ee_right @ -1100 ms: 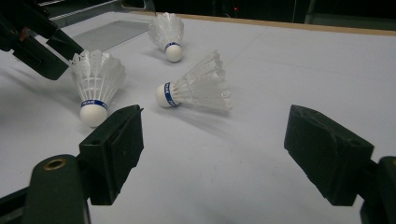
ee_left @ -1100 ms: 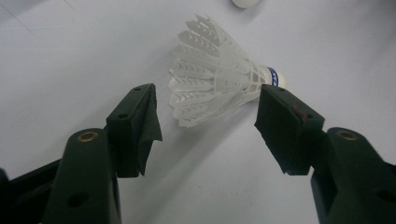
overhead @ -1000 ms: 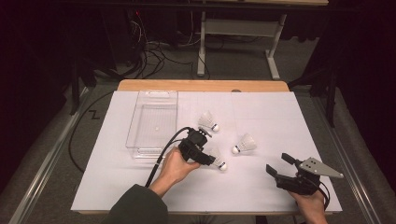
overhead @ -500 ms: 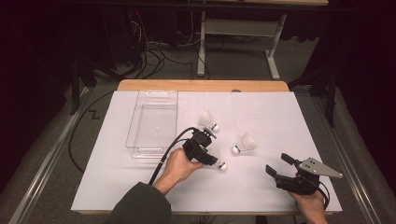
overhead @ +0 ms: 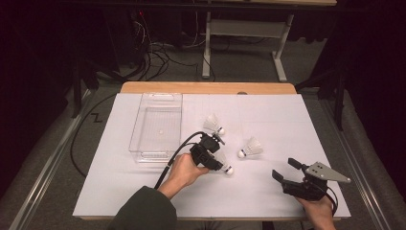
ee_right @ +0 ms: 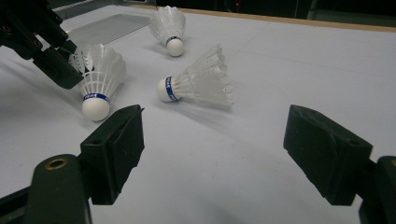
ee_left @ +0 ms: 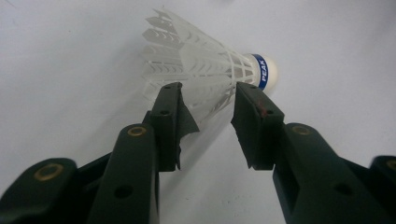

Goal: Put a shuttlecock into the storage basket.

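**Spotter:** Your left tongs (ee_left: 208,88) have just been closing. They now stand about half shut astride the skirt of the shuttlecock (ee_left: 205,60), one jaw on each side. I see no dent in the skirt, so I'd say the pads are not pressing yet. Your right tongs (overhead: 283,167) are spread wide with nothing between them, by the desk's (overhead: 287,120) near right corner.

**Checker:** So the grasp is begun but not finished. Judging by that, a little more squeeze should secure it before you lift.

**Spotter:** Go from big to small. The clear tray (overhead: 143,120) sits toward the desk's far left corner and looks empty. It seems the likely place for the shuttlecock. The shuttlecock itself lies on its side around the middle of the desk, closer to the near edge, well apart from the tray.

**Checker:** And the two others?

**Spotter:** One (overhead: 213,123) is toward the far edge and one (overhead: 251,147) is off to the right. Your tongs touch neither.

**Checker:** How does yours look?

**Spotter:** It has a white slotted plastic skirt that flares wide and looks springy. A blue band (ee_left: 259,71) reads PEAK, and past it is a rounded white cork (ee_left: 270,73) pointing away from your jaws. Grip gently, since I judge that skirt could flex and slip.
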Demonstrator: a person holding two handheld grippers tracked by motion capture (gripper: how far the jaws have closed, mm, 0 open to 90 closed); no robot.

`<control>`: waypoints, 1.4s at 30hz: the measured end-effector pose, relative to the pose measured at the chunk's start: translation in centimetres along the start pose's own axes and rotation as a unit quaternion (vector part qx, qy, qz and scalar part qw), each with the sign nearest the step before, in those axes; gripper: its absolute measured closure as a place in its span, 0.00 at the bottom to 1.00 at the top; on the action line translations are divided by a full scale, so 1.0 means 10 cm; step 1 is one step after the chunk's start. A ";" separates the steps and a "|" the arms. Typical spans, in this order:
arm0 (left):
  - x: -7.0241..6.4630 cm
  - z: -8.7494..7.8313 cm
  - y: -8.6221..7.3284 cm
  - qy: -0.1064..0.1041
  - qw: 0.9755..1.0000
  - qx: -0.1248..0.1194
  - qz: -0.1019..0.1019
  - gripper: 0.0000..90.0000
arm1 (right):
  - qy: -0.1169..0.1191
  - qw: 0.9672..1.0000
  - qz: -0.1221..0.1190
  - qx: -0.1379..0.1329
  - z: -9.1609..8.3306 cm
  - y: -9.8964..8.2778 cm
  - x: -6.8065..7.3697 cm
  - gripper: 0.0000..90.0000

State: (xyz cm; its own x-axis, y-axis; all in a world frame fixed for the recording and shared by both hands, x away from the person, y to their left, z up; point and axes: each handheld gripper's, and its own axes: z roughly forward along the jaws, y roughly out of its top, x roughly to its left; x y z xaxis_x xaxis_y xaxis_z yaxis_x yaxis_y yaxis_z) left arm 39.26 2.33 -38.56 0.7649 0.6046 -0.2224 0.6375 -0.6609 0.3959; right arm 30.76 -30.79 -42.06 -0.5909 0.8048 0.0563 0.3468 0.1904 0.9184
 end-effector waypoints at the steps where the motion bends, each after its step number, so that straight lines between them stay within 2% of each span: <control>1: 0.00 0.00 0.00 -0.002 1.000 0.000 0.000 0.73 | 0.001 1.000 0.000 0.000 0.00 0.00 0.00 0.23; 20: 0.01 -0.06 -0.02 -0.025 1.000 0.006 0.016 0.96 | 0.002 1.000 -0.001 0.002 0.00 0.00 0.00 0.23; 25: 0.02 -0.09 -0.02 -0.031 0.999 0.003 0.015 0.99 | 0.002 1.000 -0.001 0.002 0.00 0.00 0.00 0.23; 42: 0.05 -0.30 -0.07 -0.009 1.000 -0.013 0.011 1.00 | 0.002 1.000 -0.003 0.004 0.01 0.00 0.01 0.23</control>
State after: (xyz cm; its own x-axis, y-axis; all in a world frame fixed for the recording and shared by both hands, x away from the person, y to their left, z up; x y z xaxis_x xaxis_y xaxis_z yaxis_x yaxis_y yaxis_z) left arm 38.94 4.43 -36.24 0.7808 0.5811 -0.2296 0.6175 -0.6620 0.4248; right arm 30.77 -30.71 -42.12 -0.5957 0.8015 0.0531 0.3500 0.1994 0.9153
